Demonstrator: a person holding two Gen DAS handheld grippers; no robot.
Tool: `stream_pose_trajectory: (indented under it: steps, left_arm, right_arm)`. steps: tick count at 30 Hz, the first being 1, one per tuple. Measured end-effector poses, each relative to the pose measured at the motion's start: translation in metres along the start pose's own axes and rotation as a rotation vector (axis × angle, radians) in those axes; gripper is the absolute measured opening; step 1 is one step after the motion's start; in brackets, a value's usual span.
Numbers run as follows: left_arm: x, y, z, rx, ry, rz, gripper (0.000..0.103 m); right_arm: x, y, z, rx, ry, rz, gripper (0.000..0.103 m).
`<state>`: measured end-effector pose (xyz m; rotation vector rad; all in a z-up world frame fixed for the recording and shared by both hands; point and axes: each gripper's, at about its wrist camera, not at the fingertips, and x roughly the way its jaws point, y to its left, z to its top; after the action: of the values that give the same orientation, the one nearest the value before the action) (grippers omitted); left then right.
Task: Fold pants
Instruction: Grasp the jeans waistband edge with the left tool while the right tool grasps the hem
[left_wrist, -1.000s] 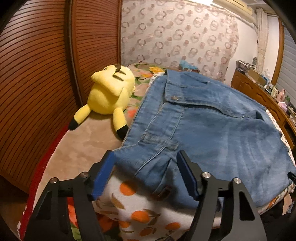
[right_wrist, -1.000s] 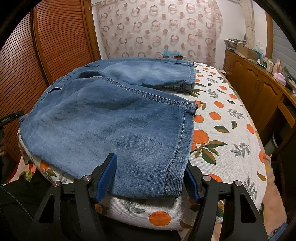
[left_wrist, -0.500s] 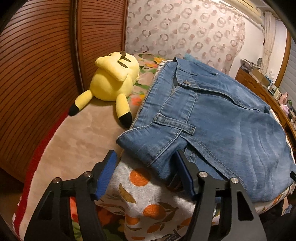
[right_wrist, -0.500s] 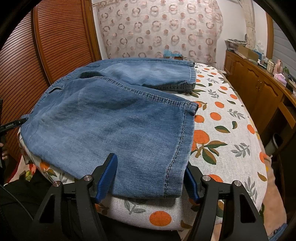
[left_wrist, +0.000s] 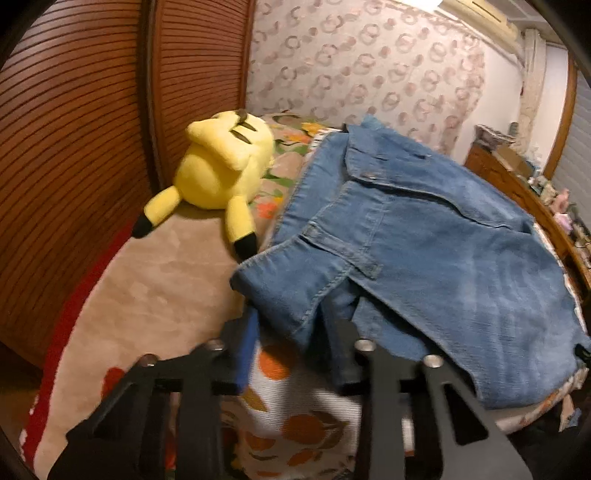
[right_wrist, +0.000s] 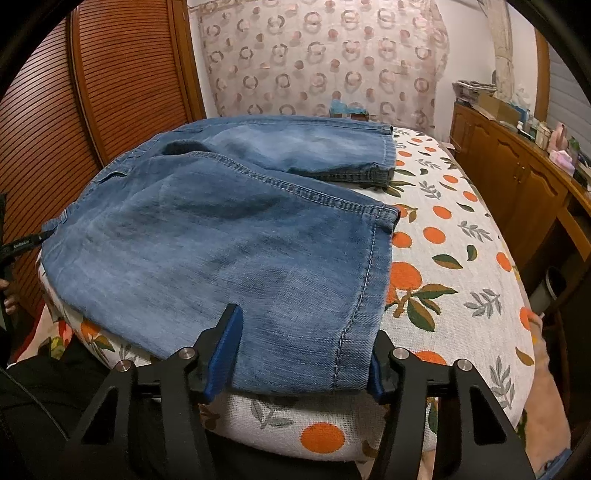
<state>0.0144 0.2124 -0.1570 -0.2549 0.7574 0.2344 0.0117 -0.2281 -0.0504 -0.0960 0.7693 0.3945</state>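
Note:
Blue jeans (left_wrist: 424, 251) lie flat on the bed, waistband to the left and leg hems to the right. My left gripper (left_wrist: 291, 332) is at the near waistband corner. Its jaws are closing, and the denim corner is bunched between the blue pads (left_wrist: 245, 347). In the right wrist view the jeans (right_wrist: 221, 240) spread across the sheet. My right gripper (right_wrist: 303, 354) straddles the near leg's hem. Its jaws are closing too, but the hem still lies flat between them and is not pinched.
A yellow plush toy (left_wrist: 221, 173) lies beside the waistband on a beige blanket (left_wrist: 147, 295). The orange-print sheet (right_wrist: 443, 258) is bare to the right of the hems. Louvred wooden doors (left_wrist: 74, 129) line the left; a wooden dresser (right_wrist: 517, 177) runs along the right.
The left jaws have narrowed sharply around the waistband corner, which now bunches up between them. The right jaws have narrowed a little around the hem; that hand stayed put.

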Motion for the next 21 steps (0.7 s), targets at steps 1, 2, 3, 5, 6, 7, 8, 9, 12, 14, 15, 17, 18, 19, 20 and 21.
stream_pose_trajectory:
  steps: [1,2,3,5,6,7,8,9,12,14,15,17,18,19,20,21]
  left_arm:
    - [0.000,-0.003,0.001,0.009,-0.001,0.001,0.024]
    - [-0.001,-0.005,0.001,0.014,-0.007,0.004,0.022]
    - [-0.003,-0.006,0.002,0.013,-0.016,0.002,0.021]
    - [-0.009,-0.007,0.005,0.010,-0.033,-0.003,0.017]
    - [-0.012,-0.007,0.006,0.010,-0.042,-0.007,0.016]
    - [-0.017,-0.008,0.009,0.012,-0.056,-0.010,0.016]
    - [-0.020,-0.009,0.012,0.013,-0.065,-0.012,0.016]
    - [-0.023,-0.010,0.014,0.015,-0.073,-0.016,0.016]
    - [-0.033,-0.014,0.019,0.024,-0.097,-0.022,0.014]
    - [-0.039,-0.018,0.024,0.033,-0.117,-0.030,0.014]
    - [-0.042,-0.021,0.028,0.036,-0.128,-0.035,0.014]
    - [-0.048,-0.025,0.034,0.043,-0.148,-0.046,0.014]
    - [-0.051,-0.028,0.039,0.048,-0.161,-0.052,0.014]
    - [-0.054,-0.030,0.042,0.052,-0.171,-0.055,0.014]
    - [-0.056,-0.033,0.047,0.056,-0.182,-0.058,0.013]
    - [-0.059,-0.035,0.051,0.060,-0.193,-0.061,0.013]
  right_arm:
    - [0.000,0.000,0.000,0.000,-0.001,0.001,0.054]
    - [0.000,-0.001,0.001,0.001,-0.001,0.003,0.048]
    - [0.000,-0.001,0.001,0.002,-0.004,0.004,0.044]
    - [0.000,-0.003,0.001,0.001,-0.008,0.001,0.029]
    - [-0.001,-0.004,0.001,0.003,-0.012,0.001,0.025]
    - [-0.001,-0.005,0.002,0.003,-0.016,-0.001,0.020]
    - [-0.002,-0.006,0.003,0.002,-0.019,-0.001,0.014]
    - [-0.003,-0.007,0.004,0.004,-0.024,0.002,0.012]
    - [-0.008,-0.010,0.007,0.012,-0.049,0.025,0.006]
    - [-0.011,-0.012,0.009,0.011,-0.070,0.036,0.005]
    - [-0.013,-0.013,0.011,0.010,-0.078,0.040,0.004]
    - [-0.017,-0.014,0.016,0.005,-0.104,0.041,0.003]
    - [-0.020,-0.016,0.019,0.004,-0.116,0.042,0.003]
    - [-0.022,-0.017,0.024,0.005,-0.130,0.043,0.003]
    - [-0.024,-0.018,0.029,0.003,-0.143,0.043,0.003]
    - [-0.026,-0.019,0.034,-0.001,-0.156,0.042,0.003]
